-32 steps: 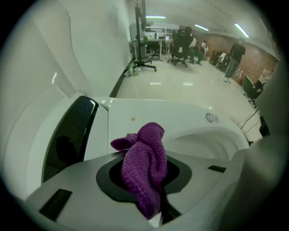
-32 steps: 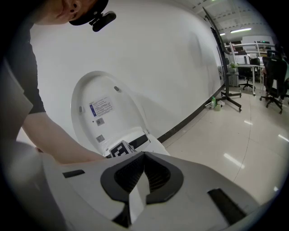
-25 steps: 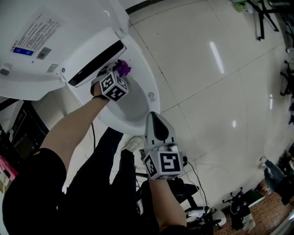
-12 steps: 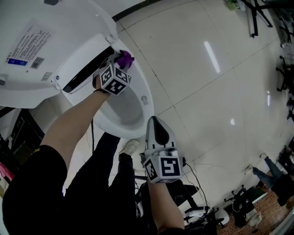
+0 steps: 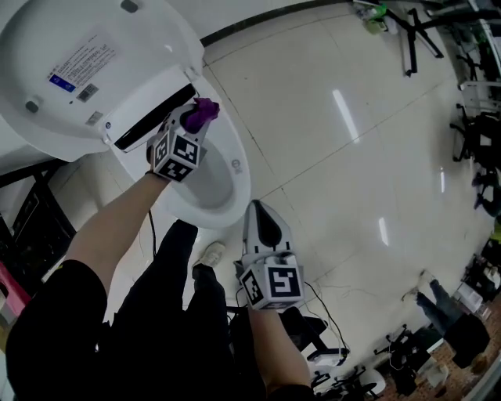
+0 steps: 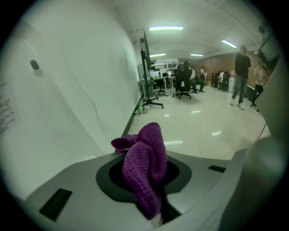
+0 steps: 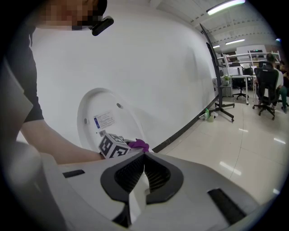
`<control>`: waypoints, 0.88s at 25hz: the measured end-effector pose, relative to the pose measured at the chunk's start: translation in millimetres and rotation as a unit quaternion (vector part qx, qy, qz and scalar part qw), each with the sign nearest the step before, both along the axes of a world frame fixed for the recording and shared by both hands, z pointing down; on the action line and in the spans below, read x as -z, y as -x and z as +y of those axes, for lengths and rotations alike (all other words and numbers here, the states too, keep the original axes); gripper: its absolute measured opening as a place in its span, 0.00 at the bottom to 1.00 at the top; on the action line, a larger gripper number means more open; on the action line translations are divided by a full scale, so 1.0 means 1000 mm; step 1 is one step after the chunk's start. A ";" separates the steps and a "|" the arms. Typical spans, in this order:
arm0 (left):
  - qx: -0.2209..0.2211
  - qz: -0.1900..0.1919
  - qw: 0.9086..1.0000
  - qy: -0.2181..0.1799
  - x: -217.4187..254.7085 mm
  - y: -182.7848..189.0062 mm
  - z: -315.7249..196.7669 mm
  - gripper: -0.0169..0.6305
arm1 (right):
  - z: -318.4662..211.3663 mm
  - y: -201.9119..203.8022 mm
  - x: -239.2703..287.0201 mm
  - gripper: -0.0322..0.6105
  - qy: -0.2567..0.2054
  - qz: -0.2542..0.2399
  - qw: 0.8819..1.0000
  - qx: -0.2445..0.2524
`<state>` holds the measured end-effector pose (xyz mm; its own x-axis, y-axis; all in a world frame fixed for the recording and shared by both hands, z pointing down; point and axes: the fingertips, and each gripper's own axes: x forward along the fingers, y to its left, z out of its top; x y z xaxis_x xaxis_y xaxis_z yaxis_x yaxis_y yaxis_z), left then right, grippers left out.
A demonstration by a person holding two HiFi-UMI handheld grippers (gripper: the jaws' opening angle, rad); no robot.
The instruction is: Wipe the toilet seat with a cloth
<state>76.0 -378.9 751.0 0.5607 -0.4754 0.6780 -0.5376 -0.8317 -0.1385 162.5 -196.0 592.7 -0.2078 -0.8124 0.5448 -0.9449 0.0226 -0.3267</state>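
Note:
The white toilet has its lid raised and its seat down. My left gripper is shut on a purple cloth at the rear right of the seat, next to the hinge. In the left gripper view the cloth bunches up out of the left gripper, with the lid to its left. My right gripper is shut on nothing, in front of the bowl and over the floor. The right gripper view looks past the right gripper to the cloth and the lid.
Glossy tiled floor spreads to the right of the toilet. The person's legs and a shoe are below the bowl. Stands and chairs line the far edge; people and office chairs are far off.
The left gripper with the cloth has shifted a little along the back of the seat toward the hinge's right end. The head view has swung. The right gripper stays put.

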 end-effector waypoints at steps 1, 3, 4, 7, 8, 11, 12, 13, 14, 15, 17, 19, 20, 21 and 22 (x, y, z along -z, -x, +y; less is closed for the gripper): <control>0.008 0.006 1.000 -0.003 0.015 0.008 0.010 0.17 | 0.006 0.001 0.012 0.08 -0.005 0.002 1.000 0.004; 0.027 0.016 0.999 -0.009 0.048 0.024 0.030 0.17 | 0.021 0.005 0.036 0.08 -0.021 0.005 1.000 0.014; 0.033 0.018 0.999 -0.015 0.064 0.033 0.040 0.17 | 0.030 0.006 0.049 0.08 -0.029 0.007 0.999 0.019; 0.047 0.020 0.998 -0.036 0.113 0.057 0.079 0.17 | 0.057 0.012 0.089 0.08 -0.050 0.015 0.998 0.036; 0.050 0.024 0.998 -0.041 0.130 0.064 0.094 0.17 | 0.066 0.015 0.102 0.08 -0.055 0.020 0.997 0.042; 0.060 0.039 0.995 -0.062 0.189 0.079 0.145 0.17 | 0.097 0.023 0.143 0.08 -0.078 0.030 0.995 0.061; 0.062 0.045 0.995 -0.067 0.208 0.083 0.164 0.17 | 0.108 0.025 0.156 0.08 -0.088 0.033 0.993 0.068; 0.063 0.051 0.994 -0.070 0.225 0.086 0.184 0.17 | 0.120 0.028 0.169 0.08 -0.098 0.037 0.992 0.077; 0.061 0.058 0.994 -0.072 0.241 0.090 0.204 0.17 | 0.132 0.031 0.180 0.08 -0.107 0.040 0.990 0.085; 0.057 0.064 0.994 -0.072 0.254 0.093 0.225 0.17 | 0.143 0.035 0.191 0.08 -0.116 0.043 0.988 0.093; 0.043 0.074 0.994 -0.072 0.280 0.099 0.263 0.17 | 0.164 0.043 0.211 0.08 -0.131 0.048 0.984 0.109; 0.029 0.081 0.993 -0.079 0.313 0.103 0.296 0.17 | 0.182 0.052 0.228 0.08 -0.143 0.053 0.980 0.125; 0.025 0.086 0.993 -0.082 0.328 0.106 0.312 0.17 | 0.189 0.057 0.236 0.08 -0.149 0.055 0.978 0.133; 0.022 0.090 0.992 -0.085 0.342 0.110 0.325 0.17 | 0.196 0.062 0.243 0.08 -0.154 0.056 0.976 0.141; 0.020 0.095 0.992 -0.087 0.355 0.115 0.338 0.17 | 0.202 0.068 0.251 0.08 -0.160 0.057 0.975 0.147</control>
<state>-38.7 -40.6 395.6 0.6483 -0.6002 0.4685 -0.5999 -0.7816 -0.1711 94.8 6.1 341.6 -0.4107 -0.8584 0.3073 -0.9117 0.3816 -0.1526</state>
